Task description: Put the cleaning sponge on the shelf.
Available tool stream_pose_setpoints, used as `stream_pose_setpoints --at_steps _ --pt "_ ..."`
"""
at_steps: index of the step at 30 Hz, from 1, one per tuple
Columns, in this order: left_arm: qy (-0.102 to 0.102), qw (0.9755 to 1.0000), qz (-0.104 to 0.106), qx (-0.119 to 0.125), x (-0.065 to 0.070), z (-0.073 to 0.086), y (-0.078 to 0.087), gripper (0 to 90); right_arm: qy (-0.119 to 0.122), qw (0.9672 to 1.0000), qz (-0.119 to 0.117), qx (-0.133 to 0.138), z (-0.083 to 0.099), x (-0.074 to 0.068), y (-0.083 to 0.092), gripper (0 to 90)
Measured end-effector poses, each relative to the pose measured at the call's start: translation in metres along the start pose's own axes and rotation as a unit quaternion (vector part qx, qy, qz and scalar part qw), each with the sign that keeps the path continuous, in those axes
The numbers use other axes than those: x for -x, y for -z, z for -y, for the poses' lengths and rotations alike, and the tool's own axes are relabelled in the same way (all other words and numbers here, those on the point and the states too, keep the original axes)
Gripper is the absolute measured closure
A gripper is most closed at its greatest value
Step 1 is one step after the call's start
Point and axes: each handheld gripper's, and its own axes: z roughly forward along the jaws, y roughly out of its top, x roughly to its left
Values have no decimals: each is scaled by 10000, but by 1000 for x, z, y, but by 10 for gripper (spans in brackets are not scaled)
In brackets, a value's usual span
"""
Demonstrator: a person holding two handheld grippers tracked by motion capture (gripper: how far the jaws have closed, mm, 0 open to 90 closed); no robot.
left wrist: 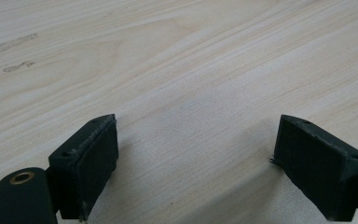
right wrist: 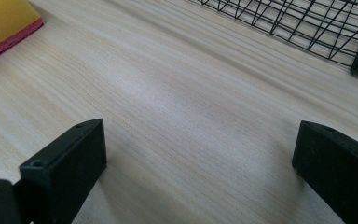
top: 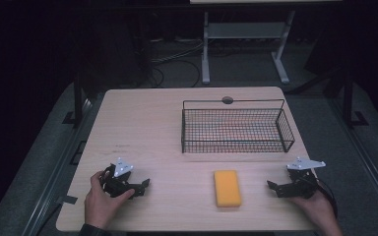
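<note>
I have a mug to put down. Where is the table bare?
The widest bare patch is left of the wire basket, behind the left gripper. A narrower strip runs between the basket's front wall and the yellow sponge. The front edge is crowded: sponge in the middle, right gripper beside it.

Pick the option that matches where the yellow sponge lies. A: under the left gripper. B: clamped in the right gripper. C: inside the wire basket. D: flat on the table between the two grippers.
D: the yellow sponge lies flat on the table, in front of the wire basket, with the left gripper and right gripper on either side, both open and empty.
</note>
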Motion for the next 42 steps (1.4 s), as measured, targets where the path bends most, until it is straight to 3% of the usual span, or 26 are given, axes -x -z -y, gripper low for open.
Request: stream_pose_setpoints --at_steps 6,8,11,16,18,22,24,31,37,42 --pt "0 10000 -1 -2 0 0 0 128 8 10000 -6 -4 0 0 0 33" --pt "-1 10000 0 0 0 0 0 128 46 10000 -40 -43 -2 -1 4 142" --pt "2 10000 -1 3 0 0 0 129 5 9999 -68 -97 -4 -1 5 149" --pt "3 10000 0 2 0 0 0 129 -26 9998 -176 -131 -9 -4 9 257" --pt "1 10000 -1 1 0 0 0 129 9 9996 -272 -84 -12 -7 11 363" --pt "3 10000 0 3 0 0 0 129 8 9992 -395 -57 -16 -11 13 469" --pt "2 10000 -1 3 0 0 0 129 -4 9984 -559 -5 -23 -13 13 582" --pt "5 10000 1 1 0 0 0 129 107 9967 -808 -14 -30 -19 10 768" --pt "4 10000 1 4 0 0 0 129 194 9950 -975 -38 -36 -24 8 893" --pt "-17 10000 5 -11 0 0 0 129 290 9936 -1091 -52 -42 -27 4 895"
